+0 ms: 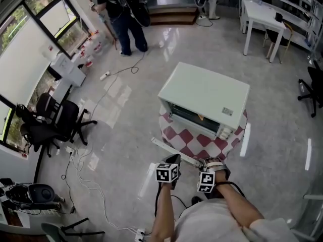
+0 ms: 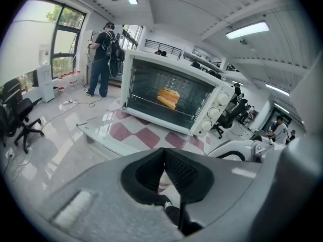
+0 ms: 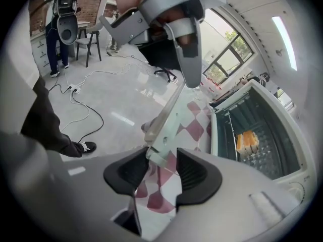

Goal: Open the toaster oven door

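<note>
Toaster oven [image 1: 204,97], door [image 1: 174,152] lowered, checkered cloth [image 1: 194,138]

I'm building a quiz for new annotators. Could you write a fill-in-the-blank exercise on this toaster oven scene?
1. The door of the toaster oven is ___.
2. The oven stands on a red-and-white ___ cloth.
3. The right gripper has its jaws around the door's ___.
4. The left gripper has its jaws ___, with nothing between them.

Missing words: open; checkered; handle; shut.
</note>
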Available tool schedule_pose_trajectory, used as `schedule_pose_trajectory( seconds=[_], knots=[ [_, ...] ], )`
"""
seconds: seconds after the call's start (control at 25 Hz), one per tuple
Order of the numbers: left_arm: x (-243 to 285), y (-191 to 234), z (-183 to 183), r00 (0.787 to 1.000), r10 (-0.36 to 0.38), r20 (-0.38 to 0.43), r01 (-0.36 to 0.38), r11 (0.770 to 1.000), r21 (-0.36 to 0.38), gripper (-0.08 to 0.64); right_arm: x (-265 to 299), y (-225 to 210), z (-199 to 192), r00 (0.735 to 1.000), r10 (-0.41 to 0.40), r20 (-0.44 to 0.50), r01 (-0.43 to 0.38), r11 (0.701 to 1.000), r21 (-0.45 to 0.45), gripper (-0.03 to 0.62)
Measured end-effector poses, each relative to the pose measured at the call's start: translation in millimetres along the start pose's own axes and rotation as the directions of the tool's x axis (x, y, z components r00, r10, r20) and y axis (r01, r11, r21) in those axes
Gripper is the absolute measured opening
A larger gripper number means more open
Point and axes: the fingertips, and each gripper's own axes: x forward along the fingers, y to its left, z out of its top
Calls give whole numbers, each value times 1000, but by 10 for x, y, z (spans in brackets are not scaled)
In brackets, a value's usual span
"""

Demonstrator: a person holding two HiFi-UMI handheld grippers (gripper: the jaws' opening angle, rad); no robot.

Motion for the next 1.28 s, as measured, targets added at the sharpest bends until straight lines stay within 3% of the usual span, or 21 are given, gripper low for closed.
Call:
schedule_pose_trajectory(
  seconds=[0.2,1.28],
  knots=[
    [-91,-130,56,999,-4,42,4,1000,-13,3,80,29,-28,1000,11,-27,-11,1000,-4,184],
    [-377,-37,-208,996,45,74,-36,992,-120,3,521,289,-101,989,98,-109,-108,990,-88,293]
  ],
)
